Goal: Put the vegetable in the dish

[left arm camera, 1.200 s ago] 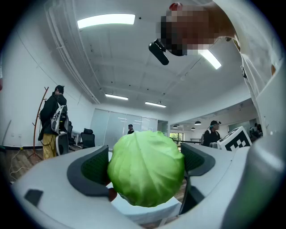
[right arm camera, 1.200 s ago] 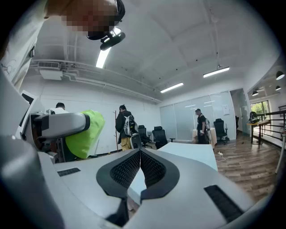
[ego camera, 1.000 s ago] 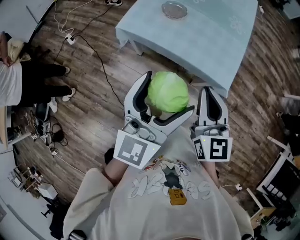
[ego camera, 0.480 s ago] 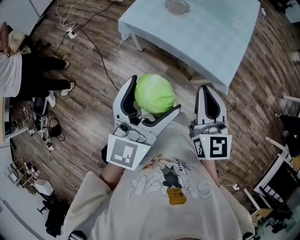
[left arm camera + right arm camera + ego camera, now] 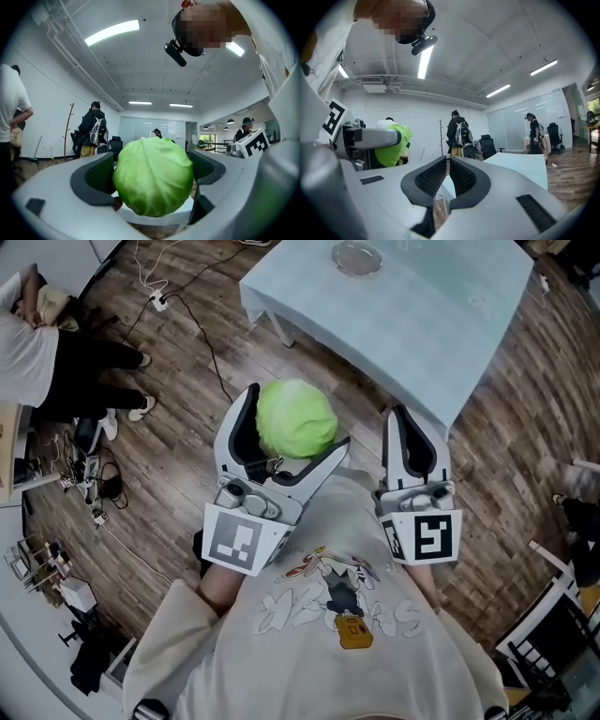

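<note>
A round green cabbage (image 5: 295, 418) is held off the floor, in front of the person's chest, between the jaws of my left gripper (image 5: 289, 432), which is shut on it. The left gripper view shows the cabbage (image 5: 153, 176) filling the space between the two grey pads. My right gripper (image 5: 410, 432) is beside it on the right, shut with nothing in it, its pads together (image 5: 448, 176). A clear glass dish (image 5: 356, 257) stands on the far side of the pale blue table (image 5: 412, 324), well ahead of both grippers.
Wooden floor lies between me and the table. A person in a white top (image 5: 37, 362) stands at the left by cables (image 5: 178, 296) and clutter. In the gripper views other people (image 5: 458, 133) stand in the room, near office chairs.
The left gripper with the cabbage has shifted left and slightly up in the head view. The view has swung a little, so the table and dish sit slightly further right.
</note>
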Available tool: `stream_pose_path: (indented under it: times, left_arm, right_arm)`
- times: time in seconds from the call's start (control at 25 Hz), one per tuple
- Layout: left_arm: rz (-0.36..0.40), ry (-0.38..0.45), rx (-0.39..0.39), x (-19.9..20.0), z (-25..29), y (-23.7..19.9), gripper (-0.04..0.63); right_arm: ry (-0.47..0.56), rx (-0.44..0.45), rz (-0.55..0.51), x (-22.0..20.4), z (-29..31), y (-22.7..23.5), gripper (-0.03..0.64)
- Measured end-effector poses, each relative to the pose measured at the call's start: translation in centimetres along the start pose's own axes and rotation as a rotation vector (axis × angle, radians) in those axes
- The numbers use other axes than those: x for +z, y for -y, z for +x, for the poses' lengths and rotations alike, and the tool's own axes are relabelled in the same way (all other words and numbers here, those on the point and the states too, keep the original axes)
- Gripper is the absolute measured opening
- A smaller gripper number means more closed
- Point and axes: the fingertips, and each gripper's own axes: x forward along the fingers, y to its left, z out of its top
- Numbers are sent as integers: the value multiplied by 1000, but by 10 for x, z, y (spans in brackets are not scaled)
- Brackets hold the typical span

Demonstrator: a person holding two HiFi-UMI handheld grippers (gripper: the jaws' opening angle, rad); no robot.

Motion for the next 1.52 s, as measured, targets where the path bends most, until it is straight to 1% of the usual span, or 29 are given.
stream_pose_path:
  times: [0.08, 0.24, 0.32, 0.44, 0.64, 0.88, 1.08, 1.36, 1.52]
  left_arm:
    - [-6, -2, 24, 2, 3, 3, 511]
    - [7, -3, 42, 4, 11, 9, 511]
    - [9, 1, 43, 5, 18, 8, 511]
    - [-8, 20, 54, 8, 28, -2, 511]
    - [-19, 34, 44, 13, 51, -27, 511]
    - [-27, 63, 30, 21, 89, -77, 511]
    - [-34, 67, -18, 27, 126, -122, 511]
    - [-55, 56, -126, 31, 173, -180, 511]
    - [-78, 44, -193, 24, 199, -207, 511]
  right_arm:
    - [12, 12, -8, 4, -1, 7, 26]
    - [28, -12, 31, 7, -3, 28, 26]
    - [22, -13, 29, 5, 0, 33, 26]
    - [4, -14, 15, 2, 13, 34, 26]
    - [13, -27, -8, 8, 50, 41, 26]
    - [13, -28, -15, 14, 113, 49, 26]
    - [16, -72, -27, 26, 171, 56, 26]
    - [7, -165, -15, 36, 243, 62, 26]
    - [5, -230, 8, 37, 276, 69, 26]
